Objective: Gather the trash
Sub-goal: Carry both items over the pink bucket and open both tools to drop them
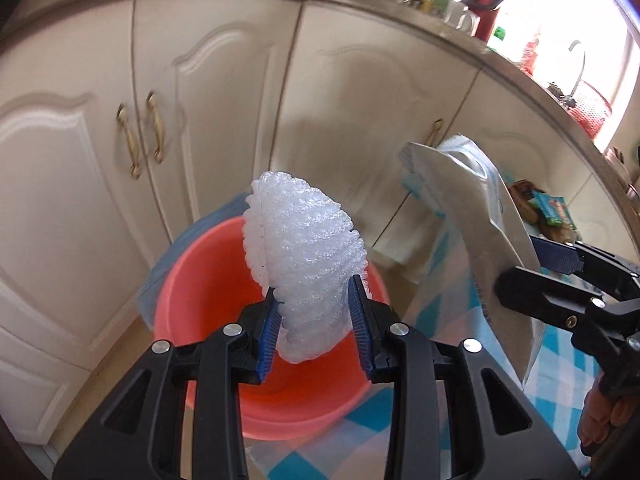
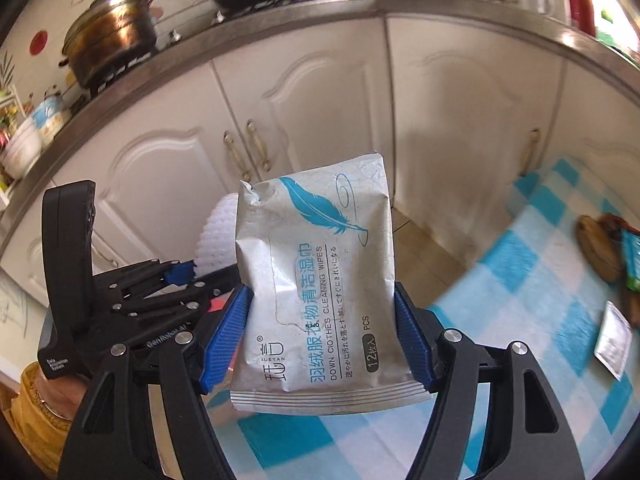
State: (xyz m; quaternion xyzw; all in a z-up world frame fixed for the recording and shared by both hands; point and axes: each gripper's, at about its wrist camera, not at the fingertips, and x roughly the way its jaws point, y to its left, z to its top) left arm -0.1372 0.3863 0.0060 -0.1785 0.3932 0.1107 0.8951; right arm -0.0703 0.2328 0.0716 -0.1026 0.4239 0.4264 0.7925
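From the left wrist camera, the left gripper (image 1: 316, 322) is clamped on a white foam net (image 1: 304, 264), its blue pads pressing both sides of the net's lower part. The net stands over a pink bucket (image 1: 192, 280) at six o'clock, with the bucket's open mouth behind and below it. At three o'clock the right gripper (image 1: 532, 264) holds a silvery wipes packet (image 1: 480, 216) seen edge-on. A blue-and-white checked cloth (image 1: 432, 312) covers the surface at four o'clock. Cream cupboard doors (image 1: 224, 92) with brass handles fill the background under a grey counter edge; a red flask (image 1: 486, 4) stands at one o'clock.

From the right wrist camera, the right gripper (image 2: 320, 328) grips the wipes packet (image 2: 316, 280) by its two side edges. The packet reads "DOWN CLOTHES CLEANING WIPES", "OPEN", "PCS" and "IUEYAN", with Chinese characters and a blue feather drawing. The left gripper (image 2: 184, 272) sits at nine o'clock with the foam net (image 2: 216, 236) showing behind the packet. The checked cloth (image 2: 520, 280) lies at four o'clock with a small sachet (image 2: 612, 340) on it. A lidded pot (image 2: 112, 36) sits on the stove at ten o'clock.
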